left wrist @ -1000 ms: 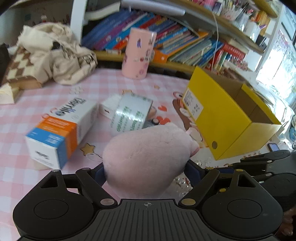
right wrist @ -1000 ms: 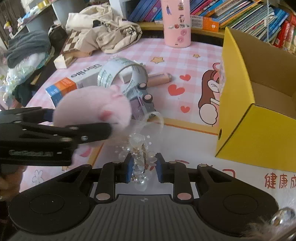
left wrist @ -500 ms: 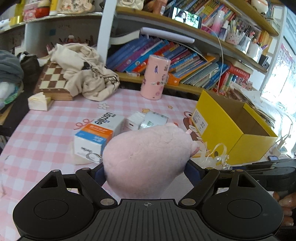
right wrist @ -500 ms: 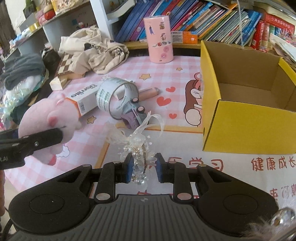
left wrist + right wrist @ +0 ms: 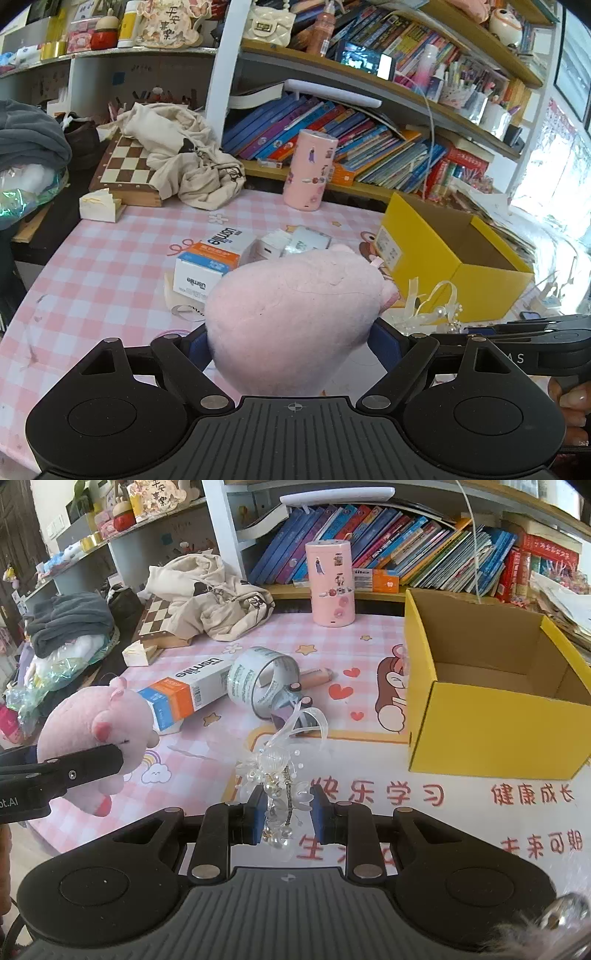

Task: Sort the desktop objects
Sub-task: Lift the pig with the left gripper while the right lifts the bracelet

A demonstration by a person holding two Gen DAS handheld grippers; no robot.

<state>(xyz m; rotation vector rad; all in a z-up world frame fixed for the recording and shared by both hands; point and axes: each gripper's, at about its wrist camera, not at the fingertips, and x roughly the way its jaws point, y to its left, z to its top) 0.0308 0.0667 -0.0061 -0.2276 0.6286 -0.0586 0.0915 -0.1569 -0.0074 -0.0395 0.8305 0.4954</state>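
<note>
left tool (image 5: 291, 339): closed on soft pink plush pig (image 5: 295, 317) | right tool (image 5: 286, 814): closed on clear beaded ribbon hair ornament (image 5: 277, 768) | both above desk (image 5: 207, 760)

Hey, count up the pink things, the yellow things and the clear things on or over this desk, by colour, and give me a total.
Pink: 2, the plush toy in the left tongs and the cylinder.
Yellow: 1, the open box.
Clear: 2, the beaded ribbon ornament in the right tongs and the tape roll.
Total: 5.
</note>
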